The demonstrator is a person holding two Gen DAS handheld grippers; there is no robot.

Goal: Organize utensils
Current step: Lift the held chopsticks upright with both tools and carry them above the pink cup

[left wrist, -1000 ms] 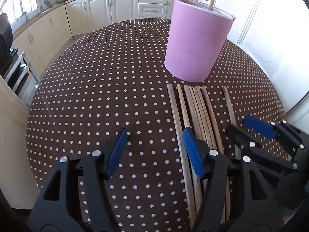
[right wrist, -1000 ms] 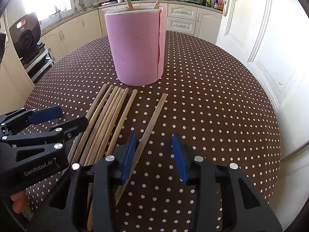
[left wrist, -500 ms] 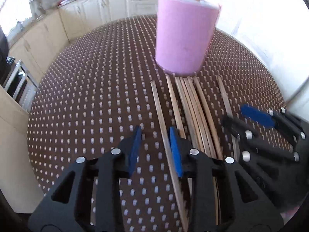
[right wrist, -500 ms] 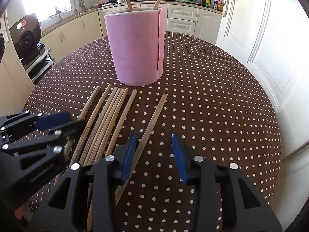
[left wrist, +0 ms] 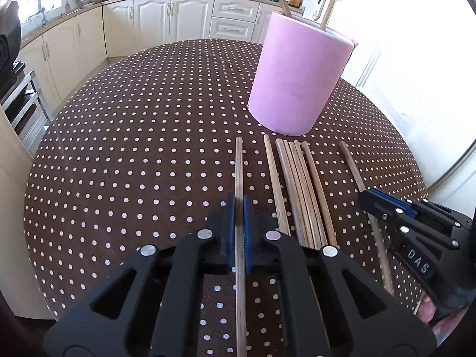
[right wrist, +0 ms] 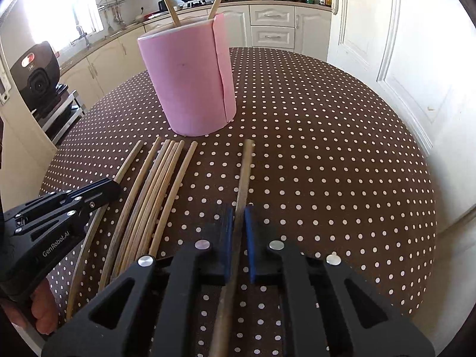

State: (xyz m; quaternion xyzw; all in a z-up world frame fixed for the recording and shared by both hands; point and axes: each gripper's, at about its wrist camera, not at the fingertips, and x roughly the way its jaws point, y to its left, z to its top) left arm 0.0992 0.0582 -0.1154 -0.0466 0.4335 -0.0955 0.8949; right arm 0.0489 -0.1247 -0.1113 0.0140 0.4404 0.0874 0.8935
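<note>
Pointing steeply down at the dotted worktop (left wrist: 134, 148), the left tongs (left wrist: 239, 208) are seen clamped tight on the leftmost chopstick (left wrist: 239, 166), which runs toward 12 o'clock from between the blue pads. The right tongs (right wrist: 239, 220) are likewise pinched shut on the rightmost chopstick (right wrist: 245, 163), set apart from the others. Part of a hand (right wrist: 41, 312) is glimpsed at 8 o'clock in the right wrist view, cut off by the frame edge. The near ends of both gripped sticks are hidden beneath the black tong bodies. Between the two, the loose chopsticks (left wrist: 297, 184) are laid side by side on the cloth. At 12 o'clock beyond their tips, the pink holder (left wrist: 297, 77) is stood upright, with two sticks (right wrist: 169, 3) leaning in it. Kitchen cabinets (left wrist: 148, 20) are seen behind.
</note>
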